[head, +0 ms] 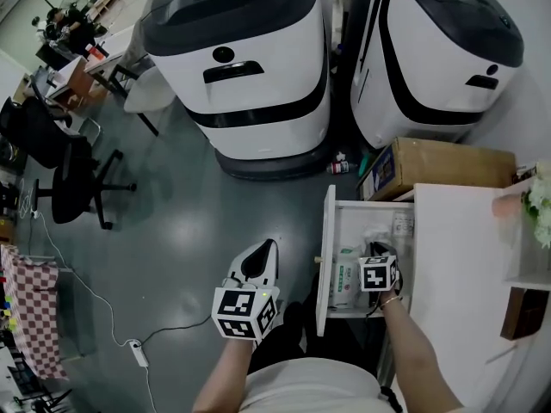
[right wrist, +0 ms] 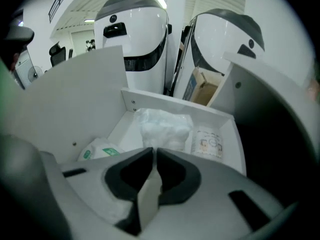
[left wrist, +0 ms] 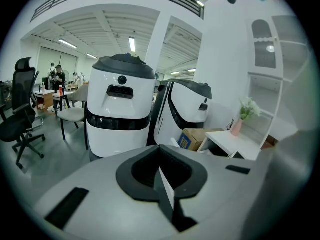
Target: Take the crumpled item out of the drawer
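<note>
The white drawer (head: 326, 256) stands pulled out of the white desk (head: 456, 274). At its back lies the crumpled white plastic bag (right wrist: 165, 128), also seen just ahead of the jaws in the head view (head: 375, 235). My right gripper (right wrist: 154, 153) hovers inside the drawer (right wrist: 222, 119) just short of the bag, jaws shut and empty; its marker cube shows in the head view (head: 379, 273). My left gripper (head: 265, 248) hangs over the floor left of the drawer front, and in its own view (left wrist: 159, 154) the jaws are shut on nothing.
A green-labelled packet (right wrist: 98, 152) and a flat printed pack (right wrist: 209, 142) lie beside the bag. Two big white-and-black machines (head: 250, 58) stand beyond, with a cardboard box (head: 439, 167) by the desk. An office chair (head: 73, 175) and a power strip (head: 138, 352) are at the left.
</note>
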The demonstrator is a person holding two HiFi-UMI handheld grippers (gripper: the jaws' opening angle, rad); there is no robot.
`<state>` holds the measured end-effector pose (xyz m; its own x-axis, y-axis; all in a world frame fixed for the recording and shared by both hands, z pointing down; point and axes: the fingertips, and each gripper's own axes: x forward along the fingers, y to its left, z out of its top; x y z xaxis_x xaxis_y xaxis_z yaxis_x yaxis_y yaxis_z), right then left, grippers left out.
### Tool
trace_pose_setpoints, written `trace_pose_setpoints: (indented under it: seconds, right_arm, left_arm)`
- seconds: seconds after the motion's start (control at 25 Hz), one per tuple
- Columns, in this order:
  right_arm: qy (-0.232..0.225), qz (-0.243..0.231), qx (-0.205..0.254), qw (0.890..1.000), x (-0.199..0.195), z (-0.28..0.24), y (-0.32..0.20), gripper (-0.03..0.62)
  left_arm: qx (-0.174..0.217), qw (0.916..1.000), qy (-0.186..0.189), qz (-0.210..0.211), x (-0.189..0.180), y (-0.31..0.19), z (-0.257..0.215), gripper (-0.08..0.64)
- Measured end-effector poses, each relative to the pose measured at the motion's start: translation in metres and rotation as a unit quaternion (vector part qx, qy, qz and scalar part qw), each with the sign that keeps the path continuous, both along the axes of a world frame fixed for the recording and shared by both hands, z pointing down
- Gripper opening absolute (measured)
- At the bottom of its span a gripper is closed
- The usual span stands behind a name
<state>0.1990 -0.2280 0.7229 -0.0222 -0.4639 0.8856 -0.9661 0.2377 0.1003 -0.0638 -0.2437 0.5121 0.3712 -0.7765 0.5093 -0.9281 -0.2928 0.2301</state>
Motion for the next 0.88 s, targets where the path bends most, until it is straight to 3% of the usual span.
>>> trace_pose_setpoints:
  seconds: [0.4, 0.88]
  right_arm:
    - [-0.052, 0.020, 0.101, 0.993, -0.018, -0.073, 0.000, 0.031]
    - [-0.077, 0.036, 0.204, 0.975, -0.038, -0.165, 0.016, 0.023]
  left_arm:
    - [0.025, 0.9994, 0.011, 0.021, 0.003, 0.007, -0.012, -0.006]
    - [0.051, 0.9980, 0.016, 0.034, -0.007, 0.027, -0.027, -0.006]
